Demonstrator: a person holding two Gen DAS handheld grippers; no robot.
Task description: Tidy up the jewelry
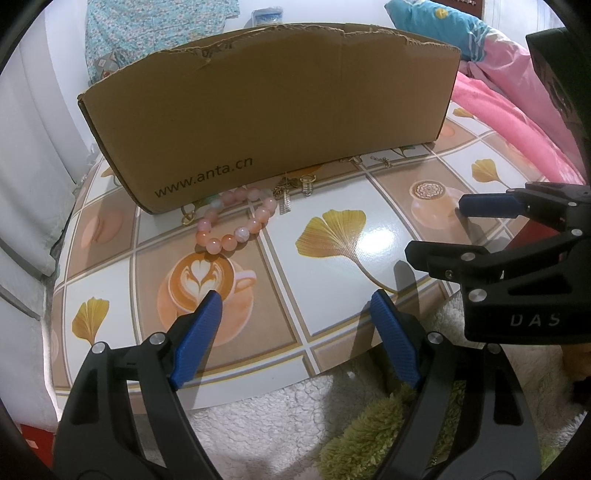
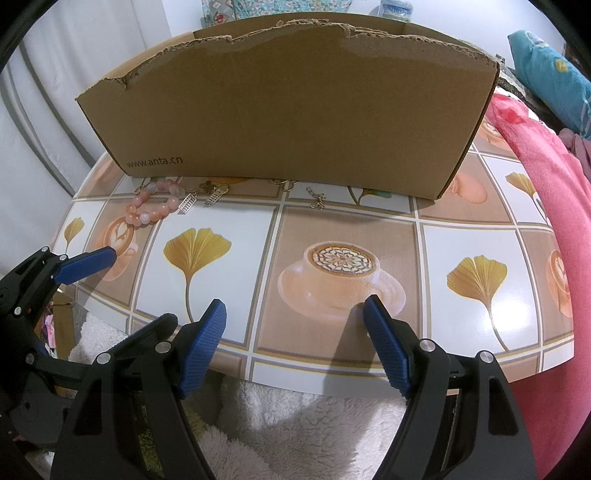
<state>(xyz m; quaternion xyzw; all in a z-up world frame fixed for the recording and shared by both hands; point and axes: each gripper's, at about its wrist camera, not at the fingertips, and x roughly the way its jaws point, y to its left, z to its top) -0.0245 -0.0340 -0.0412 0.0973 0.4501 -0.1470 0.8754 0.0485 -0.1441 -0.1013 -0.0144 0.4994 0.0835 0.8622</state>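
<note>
A pink bead bracelet (image 1: 236, 221) (image 2: 153, 206) lies on the table in front of an open cardboard box (image 1: 266, 122) (image 2: 288, 114). Beside it rest small metal earrings (image 1: 286, 197) (image 2: 201, 197) and further gold pieces (image 1: 369, 160) (image 2: 316, 199) along the box's foot. My left gripper (image 1: 295, 302) hovers open over the table's near edge, well short of the bracelet, with nothing between its blue pads. My right gripper (image 2: 293, 310) is likewise open and empty over the near edge, far to the right of the bracelet. Each gripper shows in the other's view.
The round table (image 2: 461, 236) has a tiled cloth with printed coffee cups and ginkgo leaves. A pink blanket (image 2: 546, 206) and teal pillow (image 1: 443, 26) lie to the right. White fleece (image 2: 295, 424) and a green shaggy mat (image 1: 373, 435) sit below the table edge.
</note>
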